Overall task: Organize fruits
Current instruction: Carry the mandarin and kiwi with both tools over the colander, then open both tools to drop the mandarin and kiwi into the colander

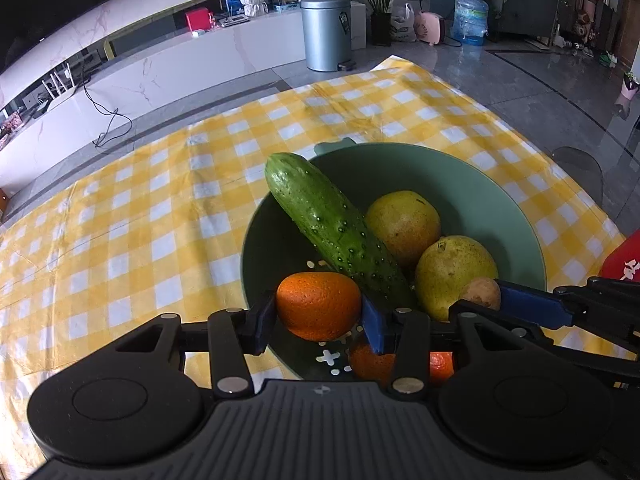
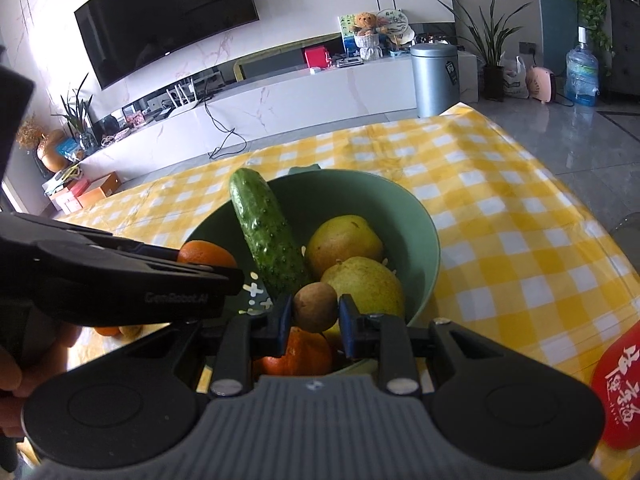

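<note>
A green colander bowl (image 1: 500,200) sits on the yellow checked cloth and holds a cucumber (image 1: 332,224), two yellow-green pears (image 1: 404,224) (image 1: 452,272) and another orange (image 1: 372,360). My left gripper (image 1: 320,312) is shut on an orange (image 1: 316,304) just above the bowl's near edge. My right gripper (image 2: 314,316) is shut on a small brown round fruit (image 2: 314,306) over the bowl, beside the near pear (image 2: 364,284). In the right wrist view the cucumber (image 2: 266,236) leans on the bowl's far rim (image 2: 424,224), and the left gripper's orange (image 2: 206,254) shows at left.
A red round item with white lettering (image 2: 618,384) lies on the cloth at the right. More fruit (image 2: 116,330) lies on the cloth left of the bowl, mostly hidden. Beyond the table stand a grey bin (image 1: 326,32) and a white TV cabinet (image 2: 280,108).
</note>
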